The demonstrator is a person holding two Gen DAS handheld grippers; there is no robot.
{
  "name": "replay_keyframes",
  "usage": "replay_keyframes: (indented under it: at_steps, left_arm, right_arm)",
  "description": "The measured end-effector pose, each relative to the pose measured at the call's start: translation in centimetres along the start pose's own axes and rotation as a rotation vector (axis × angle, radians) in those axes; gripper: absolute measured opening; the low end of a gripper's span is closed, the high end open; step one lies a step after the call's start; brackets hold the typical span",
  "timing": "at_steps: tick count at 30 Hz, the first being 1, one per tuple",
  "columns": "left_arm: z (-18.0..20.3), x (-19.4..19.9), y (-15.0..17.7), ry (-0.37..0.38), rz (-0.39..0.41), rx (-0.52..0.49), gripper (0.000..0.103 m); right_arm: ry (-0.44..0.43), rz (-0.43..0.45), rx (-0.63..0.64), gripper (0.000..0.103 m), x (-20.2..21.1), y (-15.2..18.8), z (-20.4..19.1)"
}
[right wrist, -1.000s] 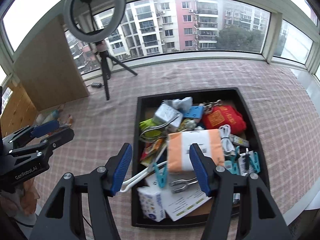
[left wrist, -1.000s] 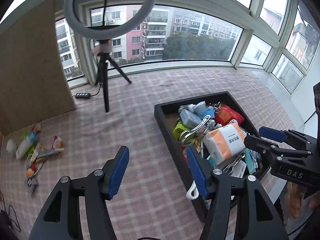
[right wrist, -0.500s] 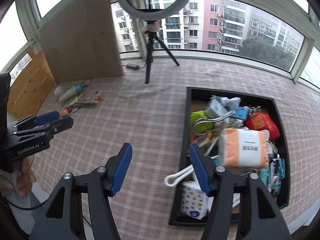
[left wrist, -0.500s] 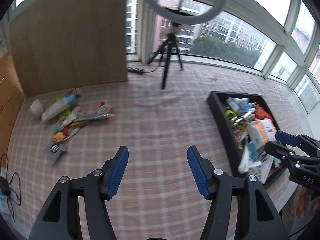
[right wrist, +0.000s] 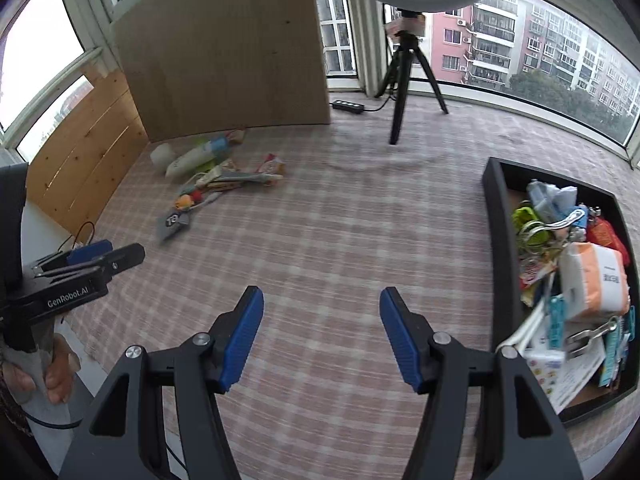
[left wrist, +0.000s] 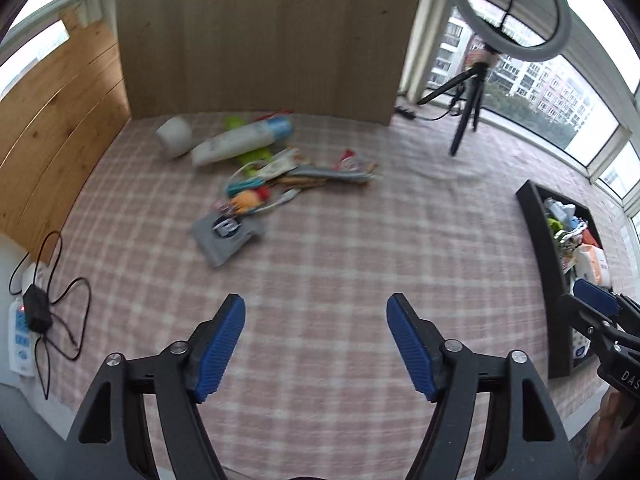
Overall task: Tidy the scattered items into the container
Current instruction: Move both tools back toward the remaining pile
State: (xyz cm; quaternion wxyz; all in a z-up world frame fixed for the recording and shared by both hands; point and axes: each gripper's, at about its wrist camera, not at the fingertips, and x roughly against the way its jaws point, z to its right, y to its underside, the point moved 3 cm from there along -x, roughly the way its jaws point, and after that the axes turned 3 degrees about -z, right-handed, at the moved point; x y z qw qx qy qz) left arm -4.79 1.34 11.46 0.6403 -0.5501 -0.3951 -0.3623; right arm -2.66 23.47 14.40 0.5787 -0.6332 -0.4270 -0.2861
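Observation:
A pile of scattered items (left wrist: 264, 176) lies on the checked cloth near the wooden board: a white bottle (left wrist: 240, 145), a white roll (left wrist: 174, 136), a grey pouch (left wrist: 226, 236) and small packets. It also shows in the right wrist view (right wrist: 212, 176). The black tray (right wrist: 496, 248), full of items, sits at the right; its wall shows in the left wrist view (left wrist: 540, 256). My left gripper (left wrist: 316, 344) is open and empty above bare cloth, short of the pile. My right gripper (right wrist: 322, 332) is open and empty, left of the tray.
A ring light on a black tripod (right wrist: 404, 80) stands at the back with a power strip (right wrist: 348, 106) beside it. A wooden board (left wrist: 264, 36) leans behind the pile. A charger and cables (left wrist: 38, 312) lie at the left table edge.
Both grippers have swung left, away from the tray. The scattered pile now sits ahead of the left gripper. Both stay open and empty.

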Motion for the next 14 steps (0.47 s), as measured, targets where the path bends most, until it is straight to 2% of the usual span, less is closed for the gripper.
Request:
replay_keyframes:
  at_steps: [7, 10, 14]
  left_arm:
    - [-3.0, 0.7, 0.1, -0.027, 0.031, 0.0, 0.077]
    - [-3.6, 0.9, -0.4, -0.02, 0.038, -0.008, 0.077]
    - [-3.9, 1.2, -1.1, -0.016, 0.089, -0.022, 0.079]
  right_arm:
    - [0.0, 0.009, 0.009, 0.061, -1.2, 0.0, -3.6]
    - [0.005, 0.002, 0.007, 0.061, -1.8, -0.2, -4.1]
    - [0.017, 0.002, -0.003, 0.061, -2.4, -0.6, -4.4]
